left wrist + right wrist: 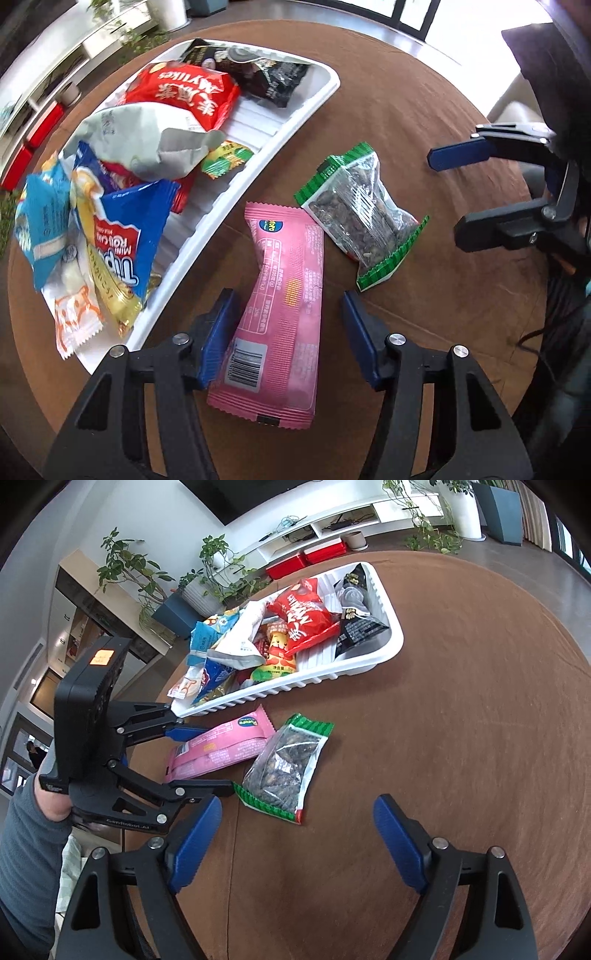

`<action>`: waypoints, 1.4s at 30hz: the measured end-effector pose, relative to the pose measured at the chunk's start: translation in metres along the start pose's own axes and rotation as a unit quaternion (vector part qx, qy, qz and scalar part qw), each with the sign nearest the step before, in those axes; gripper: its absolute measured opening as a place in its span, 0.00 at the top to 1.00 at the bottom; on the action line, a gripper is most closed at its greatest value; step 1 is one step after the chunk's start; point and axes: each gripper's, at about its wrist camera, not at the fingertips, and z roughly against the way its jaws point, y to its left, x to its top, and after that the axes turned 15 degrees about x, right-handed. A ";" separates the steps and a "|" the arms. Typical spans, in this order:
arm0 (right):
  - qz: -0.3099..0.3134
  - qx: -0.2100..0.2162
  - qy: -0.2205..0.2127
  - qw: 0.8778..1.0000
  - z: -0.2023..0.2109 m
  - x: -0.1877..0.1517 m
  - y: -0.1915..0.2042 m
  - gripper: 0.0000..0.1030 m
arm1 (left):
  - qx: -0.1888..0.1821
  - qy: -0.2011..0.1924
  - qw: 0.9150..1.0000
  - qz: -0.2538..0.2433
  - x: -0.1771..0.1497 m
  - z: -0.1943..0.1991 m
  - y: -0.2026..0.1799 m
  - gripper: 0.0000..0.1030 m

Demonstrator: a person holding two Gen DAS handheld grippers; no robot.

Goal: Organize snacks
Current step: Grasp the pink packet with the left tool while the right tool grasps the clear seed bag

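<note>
A pink snack packet (279,314) lies on the brown round table between the open fingers of my left gripper (288,332); the left pad touches its edge, the right pad stands apart. It also shows in the right wrist view (218,747). A clear bag of dark snacks with green ends (364,214) lies just right of it on the table (282,768). A white tray (295,110) holds several snack packets, and also shows in the right wrist view (391,650). My right gripper (297,843) is open and empty above the bare table, near the bag.
The tray is piled with red, blue, grey and black packets, some hanging over its near-left end (74,295). The left gripper's body (110,746) stands at the left of the right wrist view. Shelves and plants stand beyond the table.
</note>
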 end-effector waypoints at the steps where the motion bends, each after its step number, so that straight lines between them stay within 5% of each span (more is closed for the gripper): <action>1: 0.001 -0.003 0.001 1.000 -0.002 0.002 0.001 0.15 | -0.001 -0.002 1.000 0.010 -0.002 0.002 0.002 0.46; 12: 0.002 -0.051 0.031 0.998 -0.037 0.017 0.012 0.21 | 0.002 -0.046 0.991 0.122 -0.047 0.022 0.009 0.46; 18: 0.038 -0.100 0.051 0.993 -0.054 0.026 0.022 0.22 | 0.050 -0.046 0.992 0.110 -0.054 0.024 0.004 0.37; 26: 0.084 -0.156 0.082 0.981 -0.062 0.029 0.027 0.37 | 0.058 -0.047 0.993 0.089 -0.042 0.039 -0.005 0.37; 30: 0.092 -0.164 0.092 0.978 -0.061 0.029 0.027 0.42 | 0.051 -0.040 0.994 0.088 -0.037 0.031 -0.011 0.59; 36: 0.114 -0.176 0.099 0.973 -0.061 0.023 0.031 0.48 | 0.040 -0.037 0.994 0.096 -0.042 0.025 -0.013 0.65; 42: 0.123 -0.188 0.100 0.969 -0.056 0.018 0.030 0.65 | 0.041 -0.037 0.992 0.113 -0.050 0.029 -0.010 0.70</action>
